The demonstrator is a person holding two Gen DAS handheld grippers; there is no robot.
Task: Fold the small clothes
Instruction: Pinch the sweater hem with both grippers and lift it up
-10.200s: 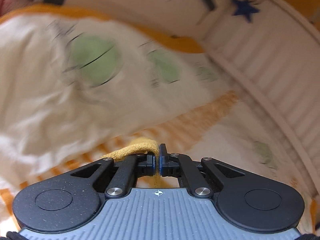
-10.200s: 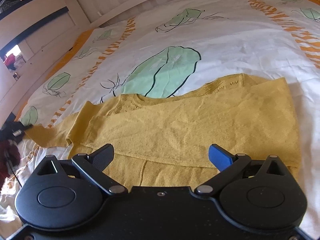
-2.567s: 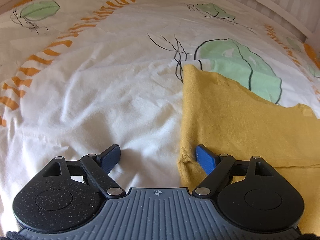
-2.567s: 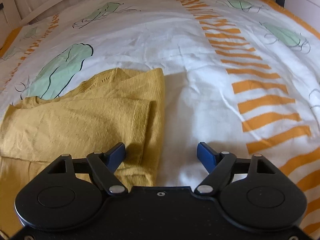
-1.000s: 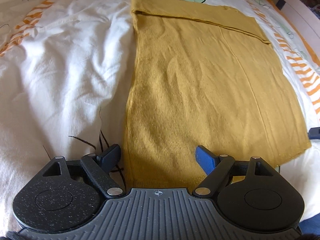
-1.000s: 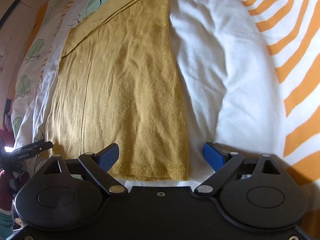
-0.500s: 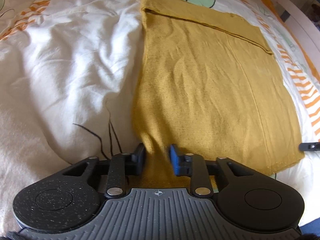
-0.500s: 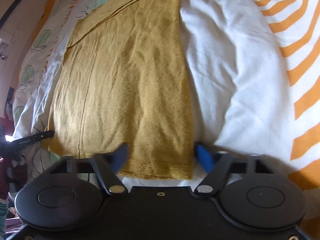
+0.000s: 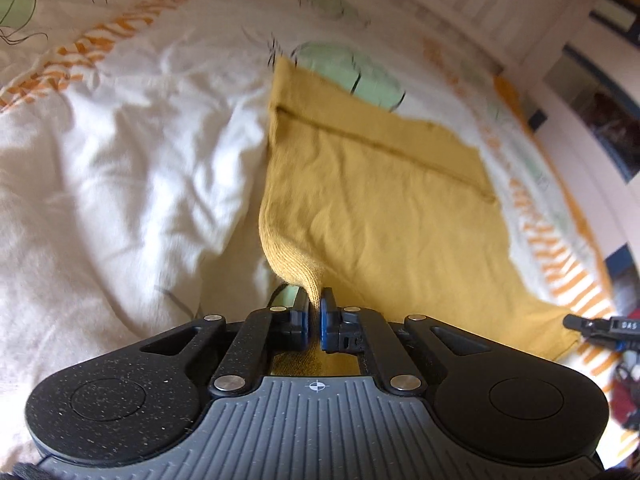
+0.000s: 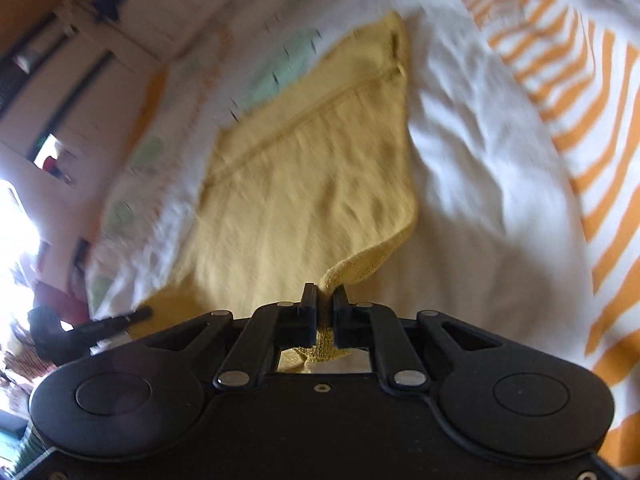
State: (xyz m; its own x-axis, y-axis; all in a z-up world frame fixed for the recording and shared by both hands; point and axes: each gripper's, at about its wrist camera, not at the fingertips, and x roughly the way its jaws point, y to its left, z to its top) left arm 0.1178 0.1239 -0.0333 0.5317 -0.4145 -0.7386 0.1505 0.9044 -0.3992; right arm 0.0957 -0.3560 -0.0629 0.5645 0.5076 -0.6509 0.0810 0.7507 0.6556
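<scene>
A mustard-yellow knit garment lies folded into a long panel on the bed, with a fold line across its far end. My left gripper is shut on the garment's near left hem corner and holds it raised off the bed. My right gripper is shut on the near right hem corner of the garment, also raised. The right gripper's tip shows at the right edge of the left wrist view; the left gripper's tip shows at the left in the right wrist view.
The bed is covered by a rumpled white duvet with orange stripes and green leaf prints. A white slatted bed frame runs along the far side. Red cloth lies at the left edge.
Both grippers have closed on the near hem corners and lifted them off the bed. The views have tilted up and are blurred by motion.
</scene>
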